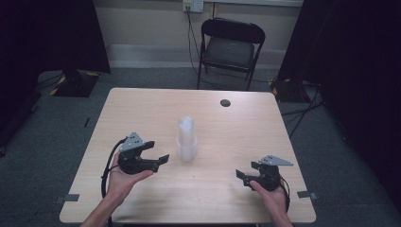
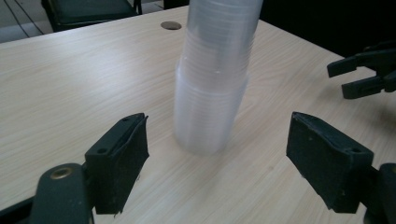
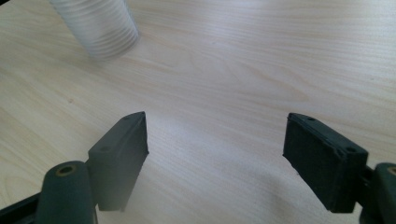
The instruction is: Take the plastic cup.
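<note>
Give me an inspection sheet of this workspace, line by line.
Surface: wooden table, dark round hole near far edge.
Job's things: stack of clear cups, upright mid-table.
Clutter: nothing seen.
Grippers: left gripper open, aimed at cups, apart from them; right gripper open, over bare table.
Cables: black cable trails from left gripper; wall cables behind chair.
Surroundings: folding chair, grey carpet, dark curtains.

cups point(image 2: 212, 88): clear ribbed plastic (glossy) | table point(image 1: 142, 113): pale matt wood-grain

The left tool point(image 1: 158, 152) and the right tool point(image 1: 247, 169) both sit in upturned palms, jaws spread wide.
</note>
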A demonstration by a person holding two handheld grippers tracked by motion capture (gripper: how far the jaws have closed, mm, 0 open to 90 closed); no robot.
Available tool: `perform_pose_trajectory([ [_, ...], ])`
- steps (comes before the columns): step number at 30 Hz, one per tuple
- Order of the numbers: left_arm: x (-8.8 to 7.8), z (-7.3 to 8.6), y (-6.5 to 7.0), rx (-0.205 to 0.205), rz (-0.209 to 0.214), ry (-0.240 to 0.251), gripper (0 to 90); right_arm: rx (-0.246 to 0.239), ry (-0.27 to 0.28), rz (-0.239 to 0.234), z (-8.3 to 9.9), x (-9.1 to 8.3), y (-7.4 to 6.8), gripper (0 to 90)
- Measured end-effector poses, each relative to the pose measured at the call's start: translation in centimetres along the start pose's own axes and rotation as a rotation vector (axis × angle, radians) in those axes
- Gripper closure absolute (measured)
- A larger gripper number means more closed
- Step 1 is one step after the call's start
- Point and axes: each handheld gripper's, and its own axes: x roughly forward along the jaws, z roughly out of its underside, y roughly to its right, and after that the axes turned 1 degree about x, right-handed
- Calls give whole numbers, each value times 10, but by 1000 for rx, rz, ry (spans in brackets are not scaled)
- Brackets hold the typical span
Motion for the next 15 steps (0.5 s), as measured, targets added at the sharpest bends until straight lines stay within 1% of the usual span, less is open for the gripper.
perform_pose_trajectory([
  [1, 2, -2, 1, 8, 4, 4, 205, 4, 2, 1, -1, 0, 0, 220],
  [3, 5, -8, 4, 17, 3, 16, 205, -5, 11, 2, -3, 1, -1, 218],
  [5, 8, -11, 4, 13, -1, 34, 198, -17, 6, 0, -3, 4, -3, 218],
  [6, 10, -14, 4, 10, -1, 34, 197, -19, 0, -2, -3, 5, -3, 217],
  [8, 14, -18, 3, 2, 6, 51, 178, -23, -2, -6, -3, 6, -4, 216],
  [9, 17, -20, 3, -3, 2, 51, 173, -22, -1, -7, -3, 6, -4, 216],
  [11, 22, -24, 2, 6, 7, 60, 159, -22, 3, -6, -3, 5, -4, 215],
  [12, 25, -26, 3, -5, 8, 67, 159, -20, 1, -4, -3, 5, -3, 212],
  [13, 27, -28, 2, -4, 13, 64, 159, -12, 1, -6, -3, 4, -3, 210],
  [14, 29, -29, 2, -9, 13, 64, 159, -15, 6, -6, -3, 4, -3, 211],
  [15, 31, -31, 2, 0, 8, 71, 158, -16, 7, -3, -3, 4, -3, 210],
])
